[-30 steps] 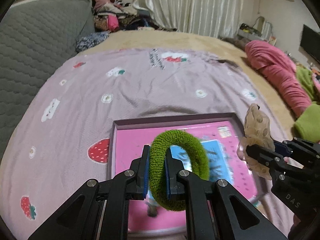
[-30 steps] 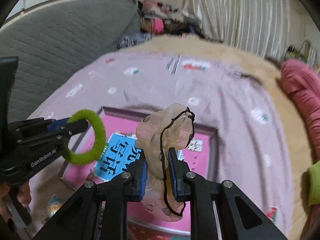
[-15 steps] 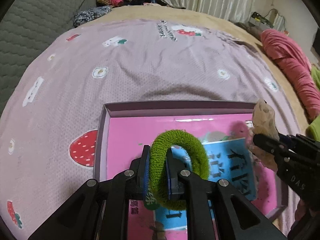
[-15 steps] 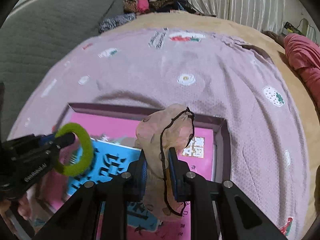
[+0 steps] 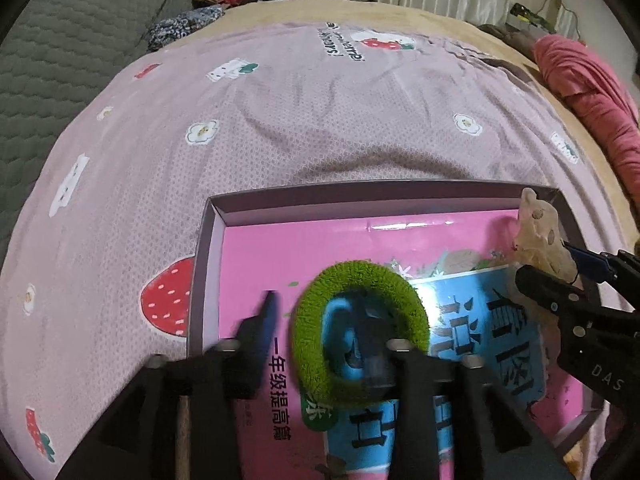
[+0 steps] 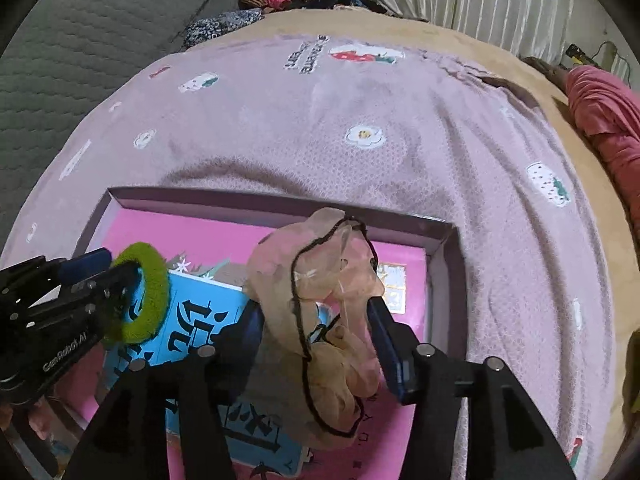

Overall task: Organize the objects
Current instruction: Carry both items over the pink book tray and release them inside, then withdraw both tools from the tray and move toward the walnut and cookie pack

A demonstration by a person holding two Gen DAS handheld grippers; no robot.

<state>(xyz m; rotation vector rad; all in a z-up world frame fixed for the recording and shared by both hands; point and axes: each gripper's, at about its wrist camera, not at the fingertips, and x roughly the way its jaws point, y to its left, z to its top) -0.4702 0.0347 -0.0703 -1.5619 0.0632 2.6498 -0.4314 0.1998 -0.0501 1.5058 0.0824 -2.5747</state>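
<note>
the left gripper (image 5: 316, 312) is standing wide open over the box, its two fingers spread well apart and blurred. the green hair tie (image 5: 360, 334) is looped around the right-hand finger rather than pinched between the two; whether it is touching the book below cannot be told. from the right wrist view the same left gripper (image 6: 116, 266) is reaching in from the left edge with the green hair tie (image 6: 146, 292) hanging on its lower finger.

the right gripper (image 6: 316, 316) is also spread open, its blue-padded fingers sitting on either side of the pink sheer scrunchie (image 6: 320, 312), which is bulging up between them with a thin black elastic (image 6: 298, 308) draped over it. the fingers are not squeezing it; the cloth is resting loosely in the gap. in the left wrist view the right gripper (image 5: 560, 264) is coming in from the right with the pink sheer scrunchie (image 5: 538, 240) at its tips.

both are hovering over a shallow purple box (image 5: 208, 248) holding a pink and blue book (image 5: 280, 256). the box is lying on a lilac strawberry-print blanket (image 5: 280, 120) spread across a beige bed (image 6: 400, 36), with a grey quilted headboard (image 6: 80, 40) to the left.
</note>
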